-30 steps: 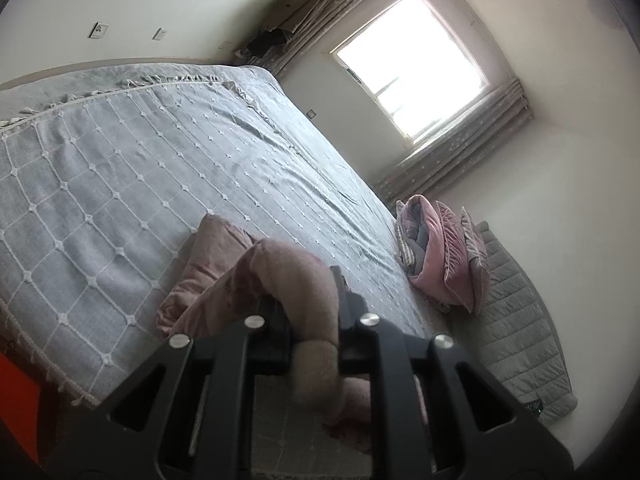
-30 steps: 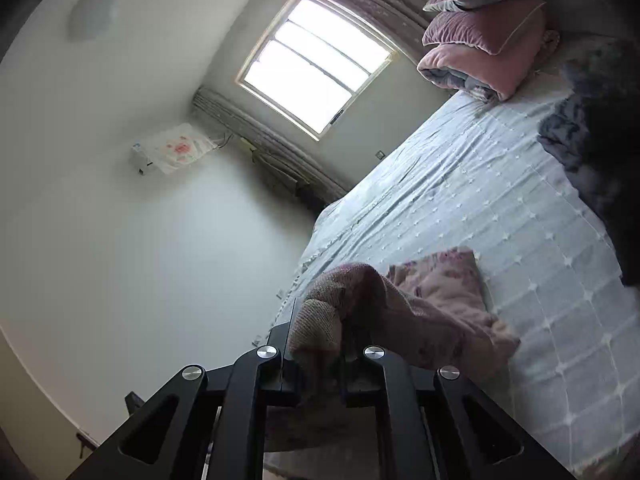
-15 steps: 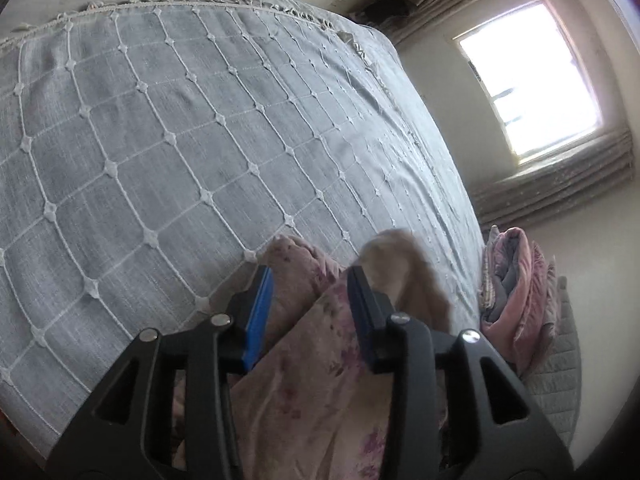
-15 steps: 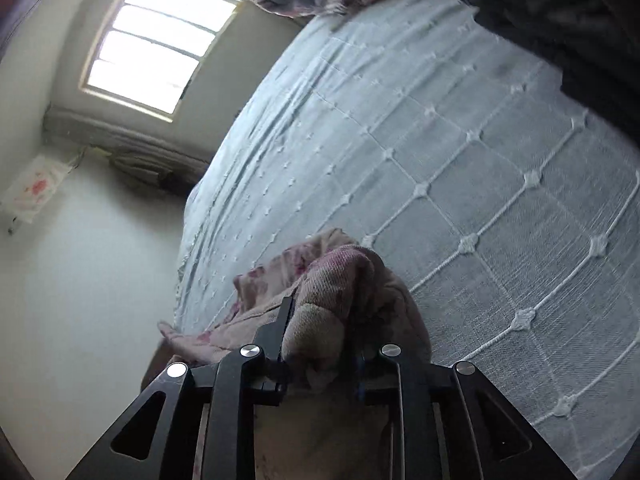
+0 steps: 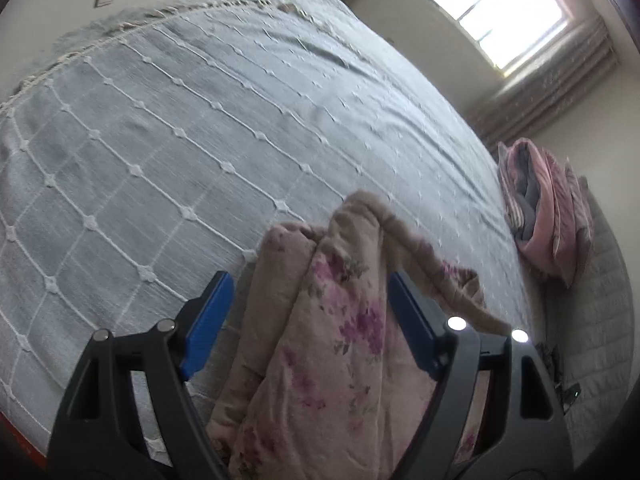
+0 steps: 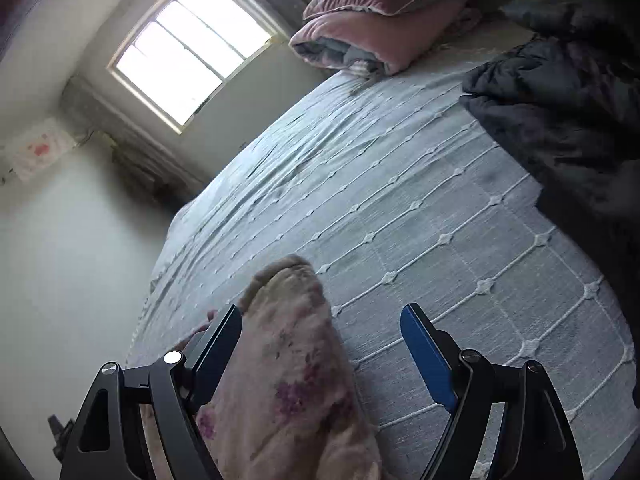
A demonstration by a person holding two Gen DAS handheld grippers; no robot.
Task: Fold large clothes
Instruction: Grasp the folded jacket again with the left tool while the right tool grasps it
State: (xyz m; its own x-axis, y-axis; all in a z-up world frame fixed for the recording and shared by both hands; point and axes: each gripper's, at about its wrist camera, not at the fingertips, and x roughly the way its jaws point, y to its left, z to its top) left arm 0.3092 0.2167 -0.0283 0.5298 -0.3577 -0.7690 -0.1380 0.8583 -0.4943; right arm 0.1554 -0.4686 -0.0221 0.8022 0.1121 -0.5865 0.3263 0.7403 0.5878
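Lying garment (image 5: 328,320) amid bare bedspread (image 5: 180,128)

A wide bed (image 5: 208,128) fills the room under a grey-blue coverlet (image 6: 420,208) crossed with white knotted lines. Daylight pours through the far window (image 6: 188,60), curtains (image 5: 560,76) beside it, pale walls (image 6: 60,240) around. Pink bedding (image 5: 548,216) is stacked at the right.

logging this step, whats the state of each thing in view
left gripper: jaws opening, garment between them, not pinched
right gripper: jaws opening, garment against one pad
pink floral garment: bunched, lying on bed
grey bedspread: spread flat
pink bedding: folded, stacked
dark garment: crumpled
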